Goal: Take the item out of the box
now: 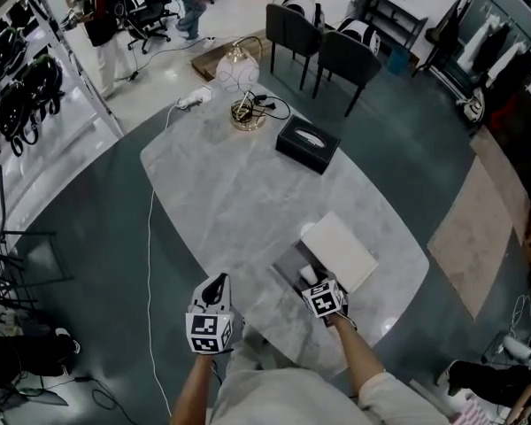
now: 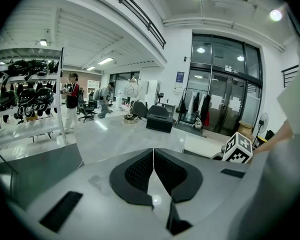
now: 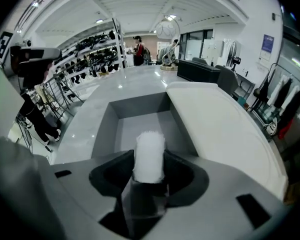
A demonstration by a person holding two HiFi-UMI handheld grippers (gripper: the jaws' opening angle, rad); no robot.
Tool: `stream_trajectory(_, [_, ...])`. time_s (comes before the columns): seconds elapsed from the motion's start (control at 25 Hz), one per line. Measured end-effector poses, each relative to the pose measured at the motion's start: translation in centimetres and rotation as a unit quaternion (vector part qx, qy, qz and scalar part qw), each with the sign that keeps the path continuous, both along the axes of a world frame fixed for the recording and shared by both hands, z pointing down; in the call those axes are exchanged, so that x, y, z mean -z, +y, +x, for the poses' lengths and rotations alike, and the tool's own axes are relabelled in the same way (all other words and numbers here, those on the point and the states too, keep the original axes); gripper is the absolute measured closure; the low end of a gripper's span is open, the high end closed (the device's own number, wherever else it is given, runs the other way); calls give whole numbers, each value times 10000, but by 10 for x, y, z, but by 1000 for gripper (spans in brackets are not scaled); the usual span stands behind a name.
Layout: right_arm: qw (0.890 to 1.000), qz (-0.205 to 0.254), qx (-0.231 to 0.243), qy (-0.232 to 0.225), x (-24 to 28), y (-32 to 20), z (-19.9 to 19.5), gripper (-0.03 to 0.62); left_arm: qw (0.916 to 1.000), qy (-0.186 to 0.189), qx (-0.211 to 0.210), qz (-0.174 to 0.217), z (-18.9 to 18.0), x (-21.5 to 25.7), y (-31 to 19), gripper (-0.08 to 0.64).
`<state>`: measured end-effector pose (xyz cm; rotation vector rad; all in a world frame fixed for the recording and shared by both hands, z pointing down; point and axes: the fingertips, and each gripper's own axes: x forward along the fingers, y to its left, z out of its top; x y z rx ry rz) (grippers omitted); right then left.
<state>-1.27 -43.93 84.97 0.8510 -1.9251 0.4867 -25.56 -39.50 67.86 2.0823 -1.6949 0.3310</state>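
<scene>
Lift-out step: right claw [image 3: 149, 173] grasping white item [image 3: 150, 151] at open box [image 3: 136, 107]; left claw [image 2: 153, 176] clenched, empty. Next: raise item clear of box.

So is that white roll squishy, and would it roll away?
Probably soft: the white roll has a fuzzy-looking end, like rolled cloth. It seems light, since the right tongs hold it over the grey box by a simple pinch. Being round, it could roll if laid on its side.
</scene>
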Motion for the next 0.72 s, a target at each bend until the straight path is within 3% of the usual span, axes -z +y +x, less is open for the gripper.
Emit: stream_trajectory(0.72, [9998, 107, 130, -70, 1, 0, 2, 423, 9998, -143, 79, 86, -4, 12, 10, 541])
